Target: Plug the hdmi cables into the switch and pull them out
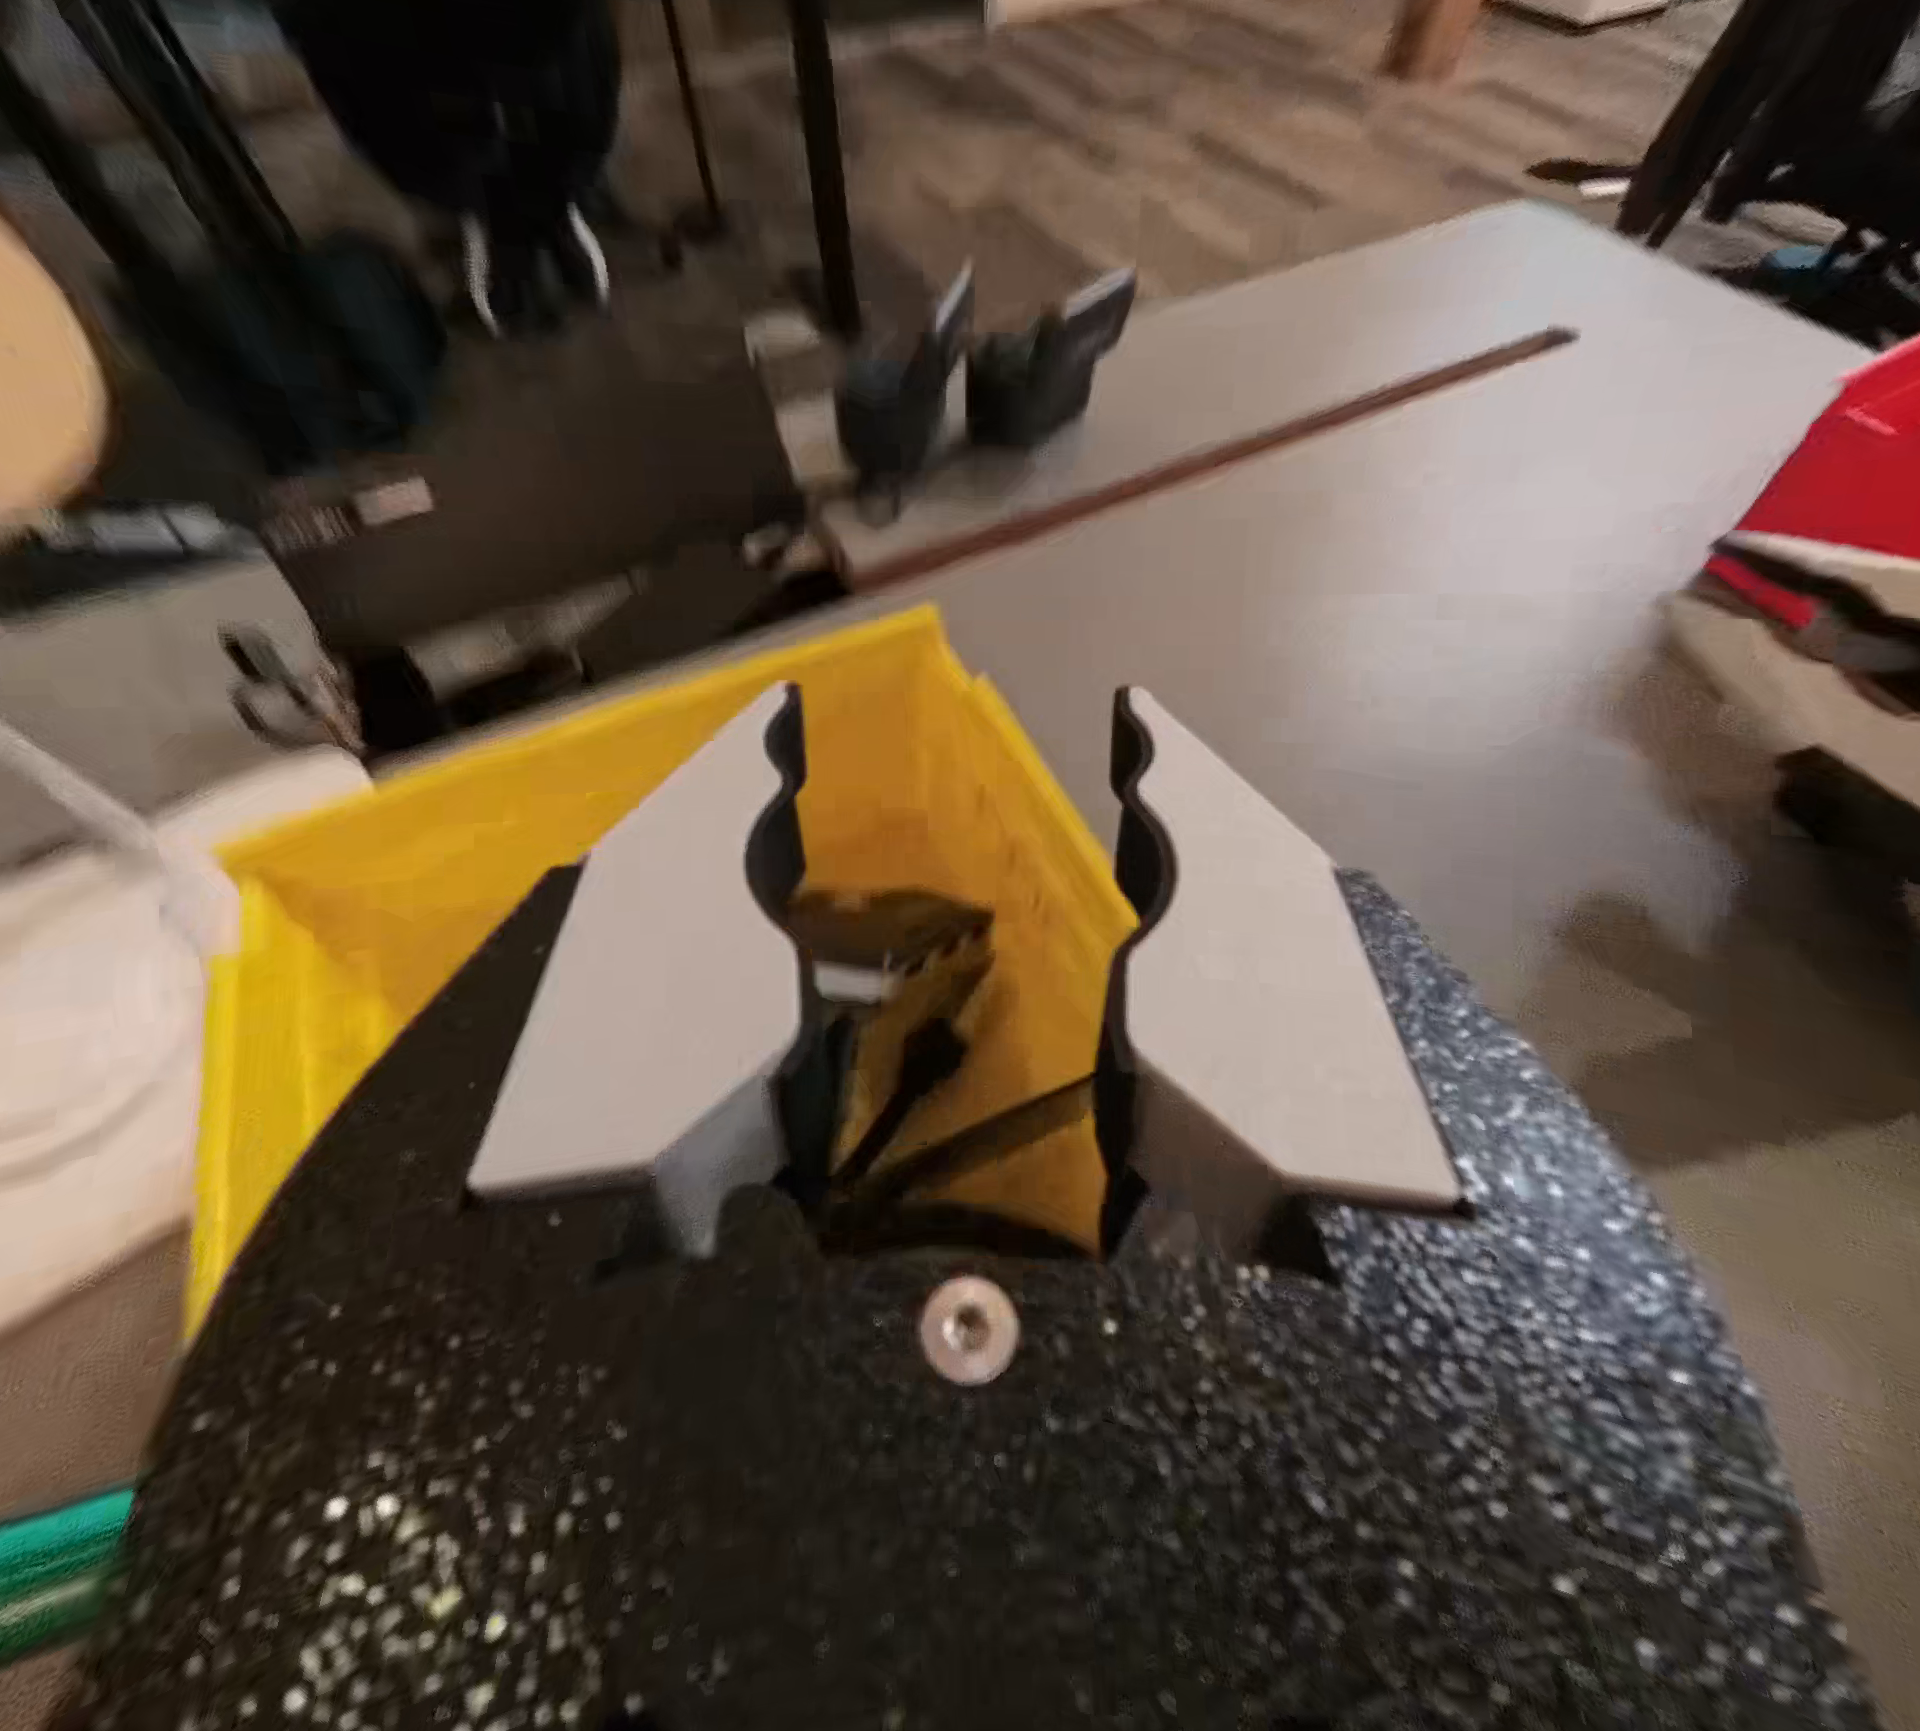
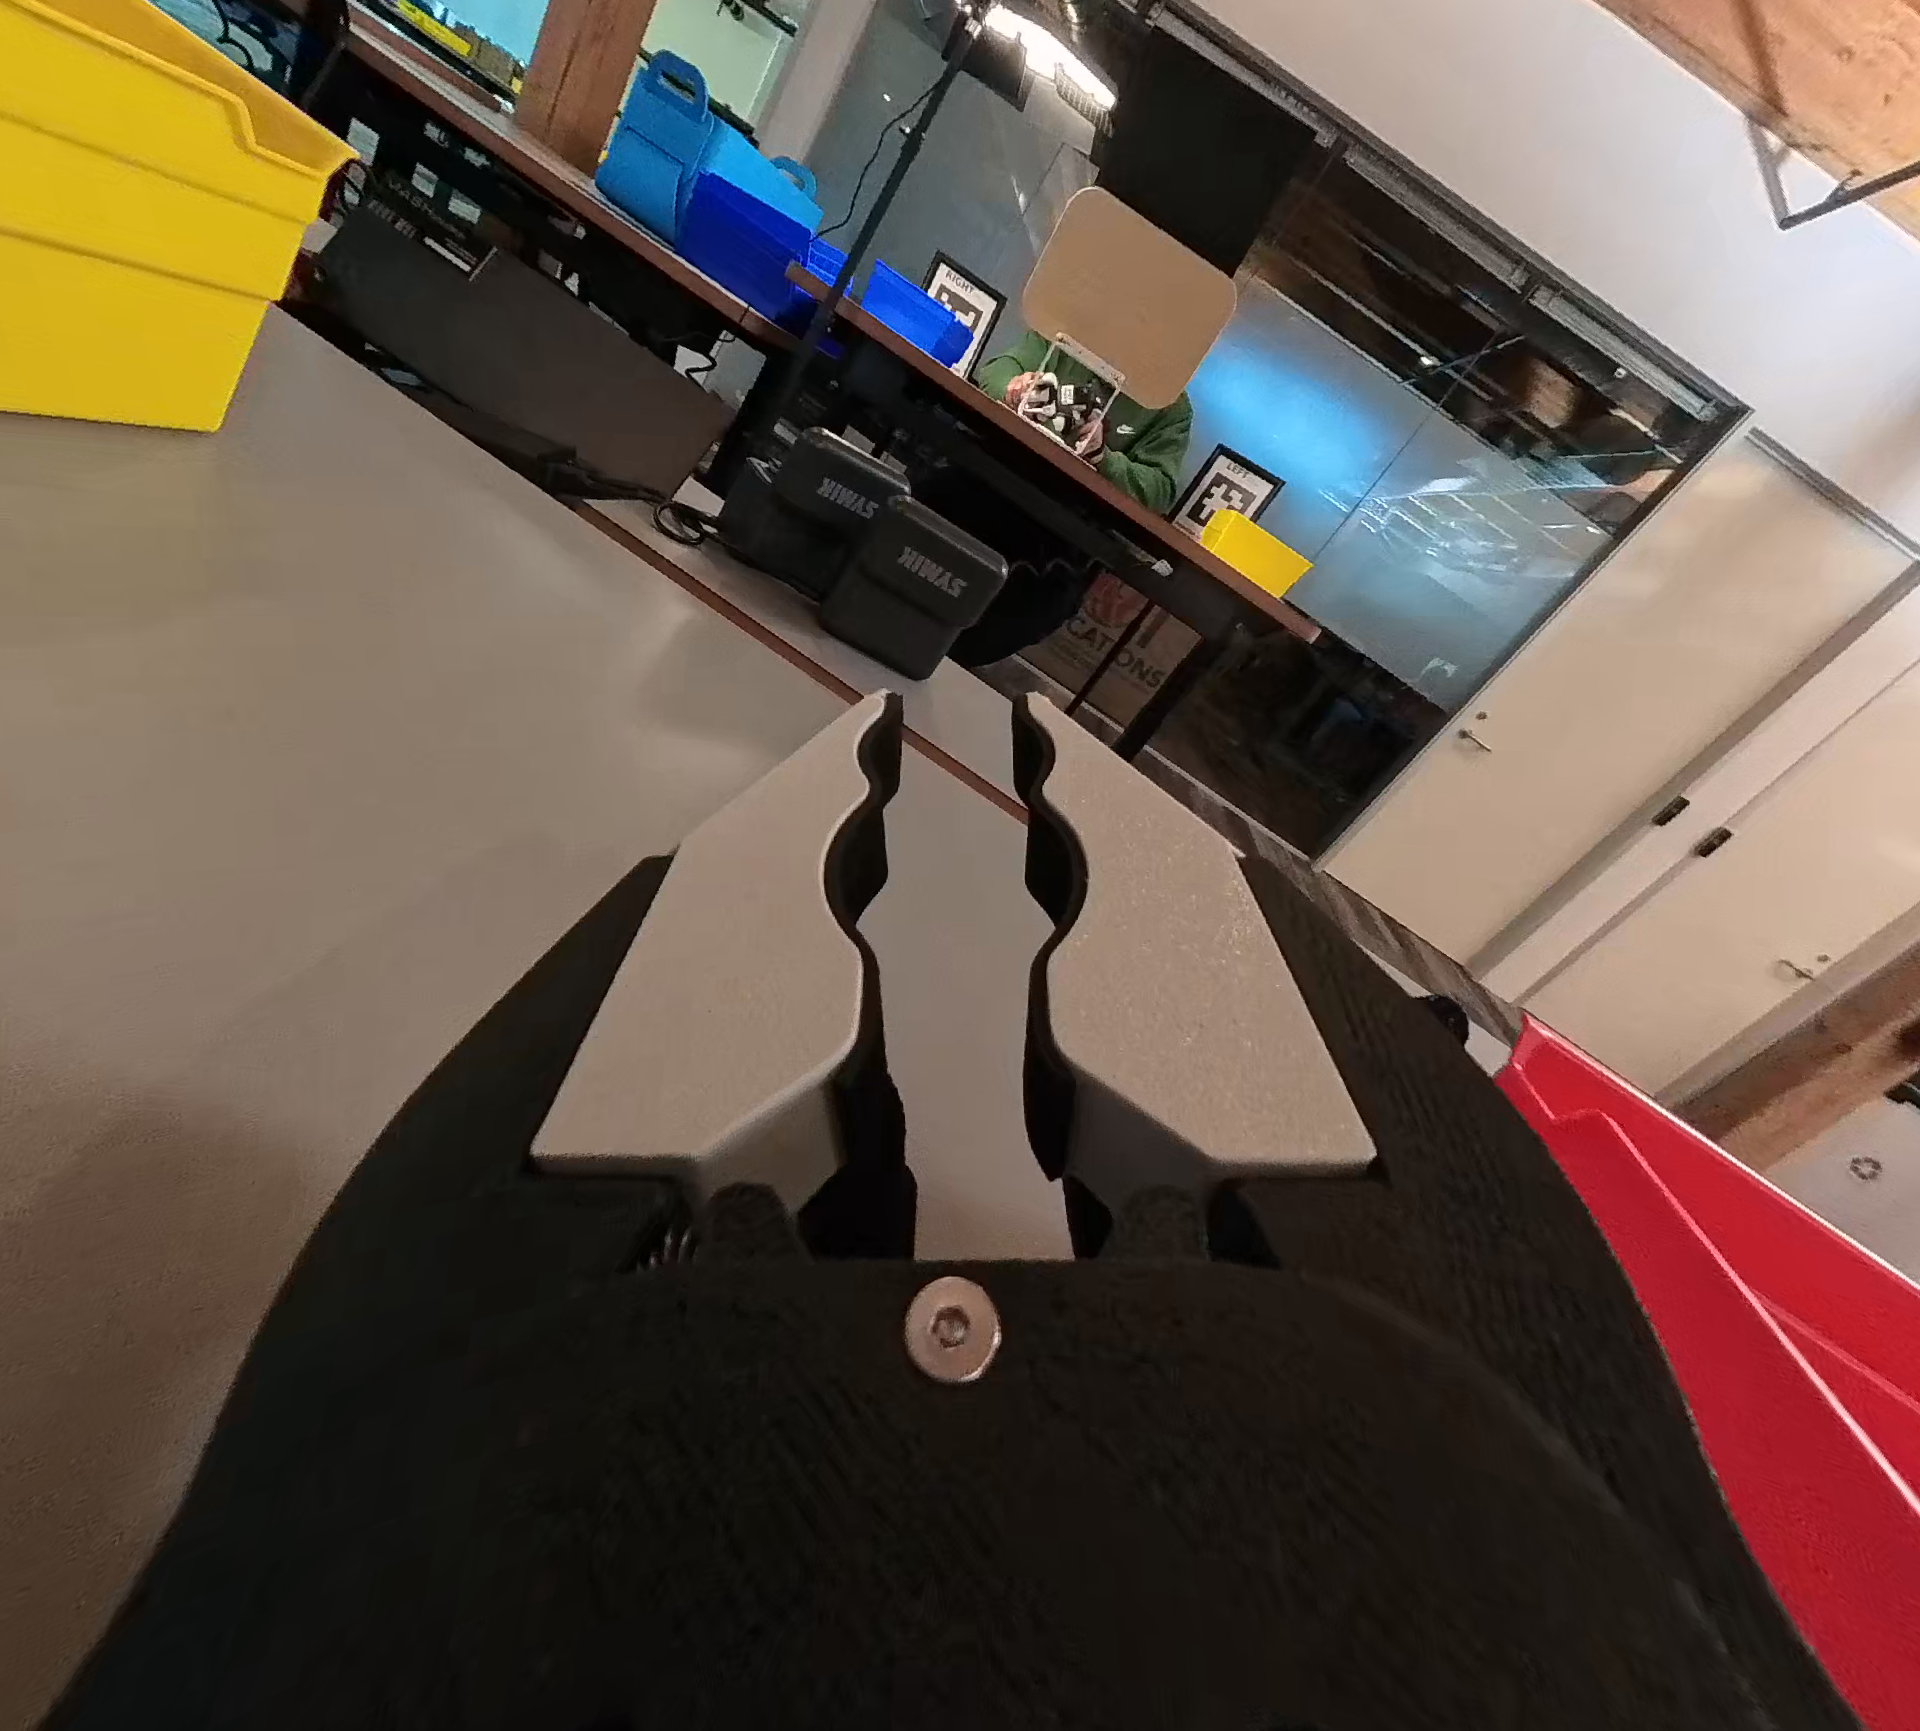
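In the left wrist view, the left gripper [image 1: 956,694] hangs over a yellow bin [image 1: 644,840], its two grey fingers [image 1: 665,975] spread wide with nothing between them; each is a flat wedge with a wavy black inner edge, set in a black speckled body with one silver screw. Between and below the fingers, at the bottom of the ribbed plastic bin, lies a dark tangle [image 1: 894,995] with a pale strip on it, too blurred to tell whether it is the cables or the switch. Ahead of the tips runs a smooth grey table [image 1: 1403,642] crossed by a dark seam, with two black cases [image 1: 977,393] at its far edge and a red bin [image 1: 1860,476] off to the right; beyond is carpet and a wooden post. In the right wrist view, the right gripper [image 2: 956,710] of the same build is held low over the bare grey table [image 2: 312,694], its fingers [image 2: 748,954] narrowly apart and holding nothing. To its left stands the stacked yellow bin [image 2: 135,227], to its right the glossy red bin [image 2: 1766,1318]. Straight ahead sit the two black cases [image 2: 862,549], then a long table with blue bins [image 2: 727,195], where a person in a green top [image 2: 1132,445] sits before glass walls and timber beams.
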Demonstrator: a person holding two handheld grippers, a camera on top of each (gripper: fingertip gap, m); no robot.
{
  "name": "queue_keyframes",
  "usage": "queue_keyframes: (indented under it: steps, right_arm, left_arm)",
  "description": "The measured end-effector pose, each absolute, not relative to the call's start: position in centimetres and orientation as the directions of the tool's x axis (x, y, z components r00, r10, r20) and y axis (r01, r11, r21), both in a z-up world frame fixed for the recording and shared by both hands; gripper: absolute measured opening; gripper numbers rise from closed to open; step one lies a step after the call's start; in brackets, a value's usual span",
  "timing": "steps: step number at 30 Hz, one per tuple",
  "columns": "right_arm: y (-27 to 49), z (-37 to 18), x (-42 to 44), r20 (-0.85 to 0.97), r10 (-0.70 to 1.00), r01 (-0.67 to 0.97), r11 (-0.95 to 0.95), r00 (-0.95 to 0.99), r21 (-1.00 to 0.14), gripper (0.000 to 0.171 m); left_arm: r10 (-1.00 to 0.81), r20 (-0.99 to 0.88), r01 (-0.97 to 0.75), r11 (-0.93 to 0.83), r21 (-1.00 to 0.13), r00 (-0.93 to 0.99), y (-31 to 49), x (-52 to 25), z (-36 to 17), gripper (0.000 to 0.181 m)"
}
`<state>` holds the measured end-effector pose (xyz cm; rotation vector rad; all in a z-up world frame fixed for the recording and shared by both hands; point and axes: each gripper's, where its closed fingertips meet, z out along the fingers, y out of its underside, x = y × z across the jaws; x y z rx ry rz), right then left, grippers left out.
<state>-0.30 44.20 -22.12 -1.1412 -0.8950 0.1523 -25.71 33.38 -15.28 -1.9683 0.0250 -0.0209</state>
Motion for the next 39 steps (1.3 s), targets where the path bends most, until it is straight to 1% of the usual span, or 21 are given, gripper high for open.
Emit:
queue_keyframes:
  steps: [2,5,7,9,10,11,12,20,24,26,37,39]
  right_arm:
    - [44.2,-22.2,-0.4,0.544,0.529,0.33,0.449,0.651,-0.83,0.02]
    - [44.1,-22.3,-0.5,0.553,0.529,0.337,0.452,0.644,-0.826,0.019]
    - [44.1,-22.3,-0.5,0.554,0.529,0.339,0.453,0.642,-0.825,0.02]
    - [44.1,-22.3,-0.5,0.556,0.53,0.34,0.454,0.641,-0.824,0.019]
    - [44.1,-22.3,-0.5,0.557,0.53,0.341,0.454,0.639,-0.823,0.02]
    - [44.0,-22.3,-0.6,0.559,0.53,0.342,0.455,0.638,-0.822,0.019]
    - [44.0,-22.4,-0.6,0.561,0.53,0.344,0.456,0.636,-0.821,0.02]
    - [43.9,-22.5,-0.8,0.575,0.531,0.356,0.462,0.623,-0.812,0.02]
    - [43.9,-22.6,-1.0,0.581,0.532,0.362,0.464,0.616,-0.808,0.02]
    - [43.8,-22.7,-1.0,0.586,0.531,0.366,0.466,0.612,-0.805,0.02]
    - [43.6,-23.0,-1.5,0.61,0.533,0.386,0.478,0.587,-0.789,0.02]
    - [43.6,-23.0,-1.5,0.611,0.533,0.387,0.479,0.585,-0.788,0.02]
  left_arm:
    - [-0.023,0.126,0.096,-0.518,-0.85,0.992,33.3,-27.4,-19.1,0.071]
    - [0.009,0.193,0.16,-0.597,-0.786,0.981,33.7,-29.0,-23.0,0.087]
    - [0.015,0.214,0.175,-0.629,-0.757,0.977,34.0,-29.2,-24.8,0.091]
    - [0.003,0.216,0.165,-0.657,-0.735,0.976,34.2,-29.0,-26.0,0.091]
    - [-0.019,0.243,0.171,-0.654,-0.737,0.97,34.4,-28.4,-26.0,0.087]
    - [-0.043,0.259,0.17,-0.648,-0.742,0.965,34.5,-27.9,-25.8,0.078]
    - [-0.056,0.264,0.166,-0.647,-0.744,0.963,34.6,-27.6,-25.8,0.073]
    - [-0.031,0.285,0.199,-0.642,-0.741,0.958,33.8,-28.6,-25.4,0.065]
    - [-0.037,0.234,0.148,-0.676,-0.721,0.971,32.9,-29.2,-26.0,0.058]
    - [-0.071,0.265,0.147,-0.684,-0.715,0.962,32.8,-28.6,-26.3,0.055]
    - [-0.089,0.259,0.13,-0.684,-0.718,0.962,32.8,-28.3,-26.4,0.055]
    - [-0.079,0.261,0.138,-0.684,-0.717,0.962,32.7,-28.5,-26.3,0.05]
